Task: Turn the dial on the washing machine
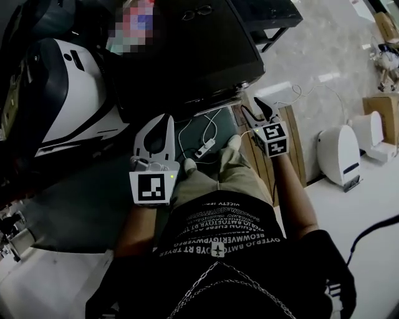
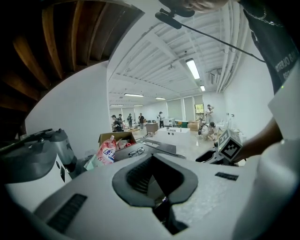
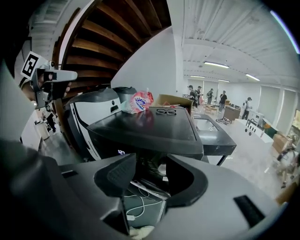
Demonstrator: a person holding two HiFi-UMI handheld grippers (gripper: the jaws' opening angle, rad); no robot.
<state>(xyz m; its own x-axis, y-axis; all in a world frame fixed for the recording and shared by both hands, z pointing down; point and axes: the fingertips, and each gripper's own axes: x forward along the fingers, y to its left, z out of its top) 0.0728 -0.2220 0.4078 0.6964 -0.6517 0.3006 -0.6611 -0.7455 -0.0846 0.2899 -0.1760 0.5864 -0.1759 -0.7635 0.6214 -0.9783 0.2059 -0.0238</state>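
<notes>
**A:** Dial first. Where is it?

**B:** I can't pick it out. It should be on the front of the black washer (image 1: 187, 62), just ahead of the person's legs (image 1: 218, 180). The right gripper view shows only a small lit display (image 3: 121, 152) on that dark front.

**A:** And the grippers?

**B:** The left gripper (image 1: 161, 128) has its jaws spread with nothing between them, and it sits low beside the left leg. The right gripper (image 1: 259, 112) is also spread and empty, and it's aimed at the washer's front, probably lining up on the dial.

**A:** Why both wide?

**B:** My guess is they're ready to close round a knob. Neither touches the machine.

**A:** What's on top?

**B:** Glasses (image 1: 197, 10) and a detergent bag (image 3: 139, 101), well back from the front.

**A:** The floor and the room?

**B:** There's dark grey floor at the washer's foot with a white cable (image 1: 202, 140) on it, and pale polished floor (image 1: 336, 56) beyond. It's a big open hall with strip lights, wooden stairs (image 3: 117, 42) overhead and people far off.
</notes>
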